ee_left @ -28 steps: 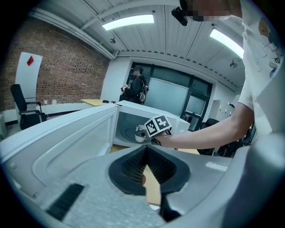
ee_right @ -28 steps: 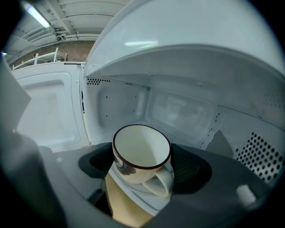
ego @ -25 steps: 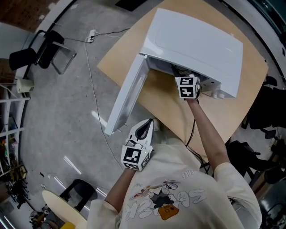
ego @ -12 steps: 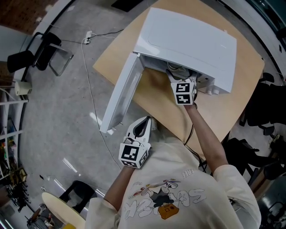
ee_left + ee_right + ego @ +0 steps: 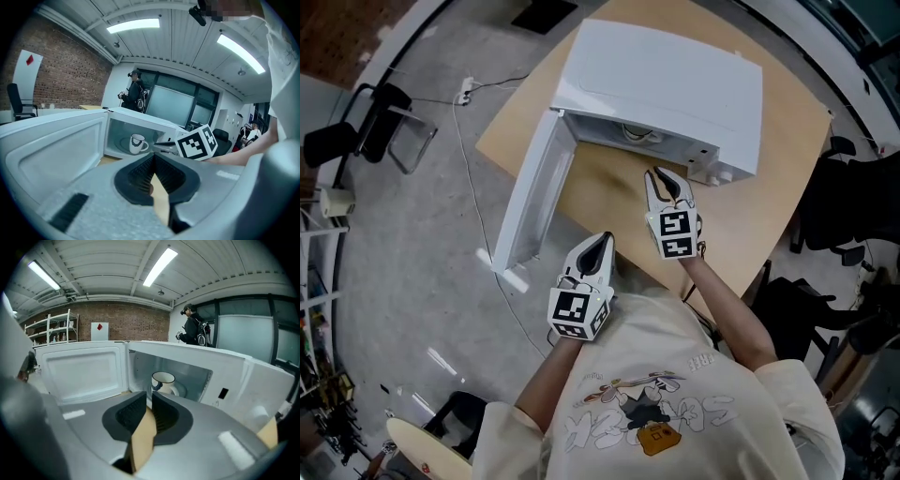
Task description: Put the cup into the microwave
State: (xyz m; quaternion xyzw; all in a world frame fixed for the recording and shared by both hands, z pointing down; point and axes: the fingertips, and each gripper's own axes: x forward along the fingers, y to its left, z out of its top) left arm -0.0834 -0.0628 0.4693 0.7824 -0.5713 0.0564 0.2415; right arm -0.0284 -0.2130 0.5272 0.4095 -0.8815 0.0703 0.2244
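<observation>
The white cup (image 5: 136, 143) with a dark rim stands upright inside the open white microwave (image 5: 675, 84); it also shows as the cup (image 5: 163, 382) in the right gripper view. The door (image 5: 530, 202) hangs wide open to the left. My right gripper (image 5: 659, 173) hovers over the table in front of the opening, apart from the cup; its jaws are closing, with a narrow gap left and nothing between them. My left gripper (image 5: 602, 239) is nearer my body by the door's free end, shut and empty.
The microwave sits on a tan wooden table (image 5: 769, 225). A black chair (image 5: 366, 122) stands on the grey floor at the left, and more dark chairs (image 5: 853, 197) stand at the right. A white cable (image 5: 469, 141) trails across the floor.
My right gripper has drawn back out of the microwave toward me, leaving the cup inside, and its jaws have narrowed. The left gripper has shifted slightly.
</observation>
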